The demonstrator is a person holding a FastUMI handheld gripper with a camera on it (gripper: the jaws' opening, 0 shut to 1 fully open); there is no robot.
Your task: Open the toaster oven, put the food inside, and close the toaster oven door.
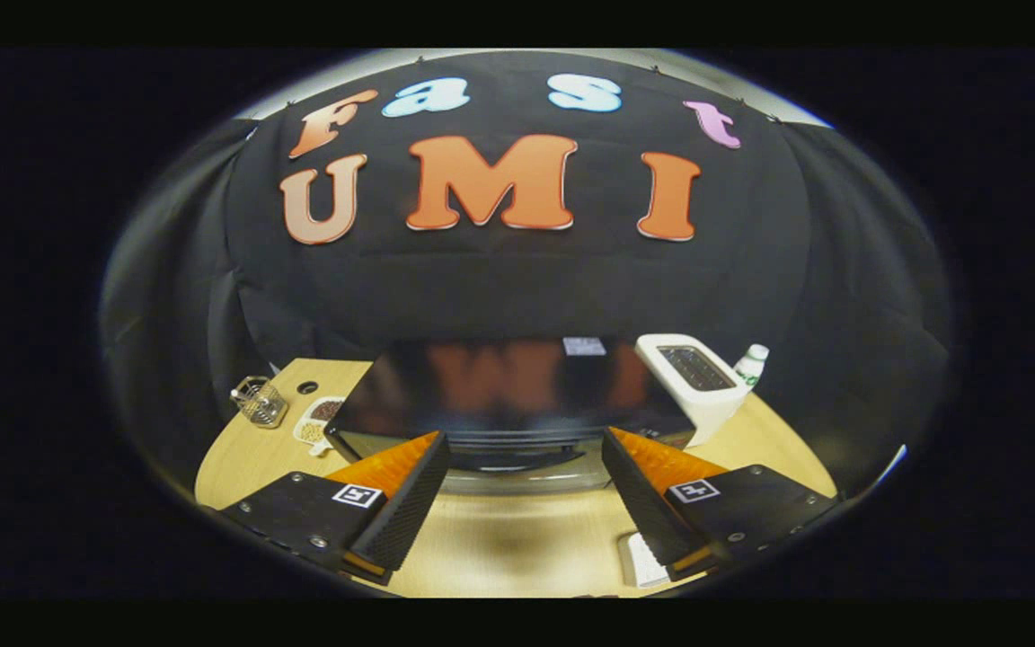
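Note:
The toaster oven stands on the wooden table, seen from above and in front, its glossy black top mirroring the wall. A pale metallic strip along its front edge, apparently the door's handle, lies just ahead of and between my fingertips. My gripper is open, fingers spread wide to either side of that strip, with nothing between them. A white divided dish holding brown and pale food sits left of the oven. I cannot tell if the door is ajar.
A white pop-up toaster stands right of the oven with a small white bottle behind it. A wire basket sits at the table's far left. A white object lies by my right finger.

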